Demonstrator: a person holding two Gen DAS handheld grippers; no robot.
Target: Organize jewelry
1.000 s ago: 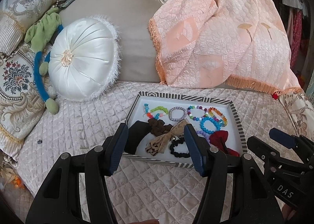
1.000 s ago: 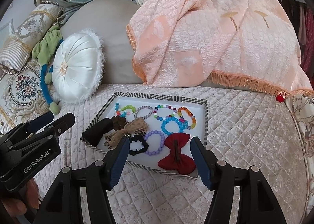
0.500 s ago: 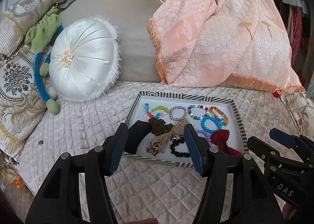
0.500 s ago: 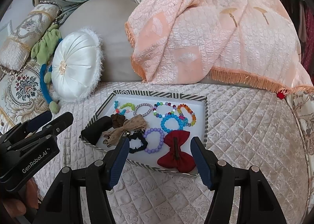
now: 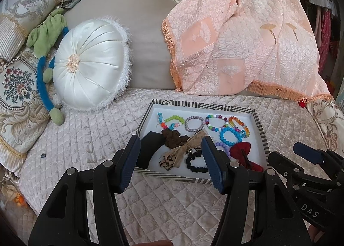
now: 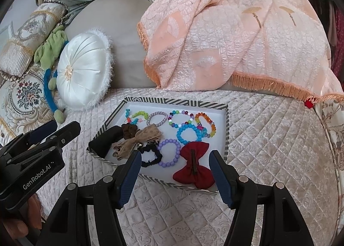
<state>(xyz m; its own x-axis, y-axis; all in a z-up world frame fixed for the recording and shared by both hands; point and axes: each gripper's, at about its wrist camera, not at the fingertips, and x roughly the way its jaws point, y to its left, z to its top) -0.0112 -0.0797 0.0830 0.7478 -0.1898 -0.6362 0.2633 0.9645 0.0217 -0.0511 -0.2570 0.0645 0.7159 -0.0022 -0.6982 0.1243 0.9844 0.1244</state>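
Nothing moved; tray (image 5: 261,132) beyond claws (image 5: 169,160).

1. My left gripper (image 5: 171,161) shows black plastic arms, silver screw heads and ribbed dark blue pads.
2. My right gripper (image 6: 175,170) matches; lower left of its frame reads white "GenRobot.AI" lettering.

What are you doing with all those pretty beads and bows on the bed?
A person holds a black two-finger gripper in each hand over a striped tray of jewelry on the quilted bed cover. The left gripper and the right gripper are both open and hold nothing. A red fabric bow, a purple bead bracelet and a black scrunchie lie nearest the right gripper. Sorting hasn't started.
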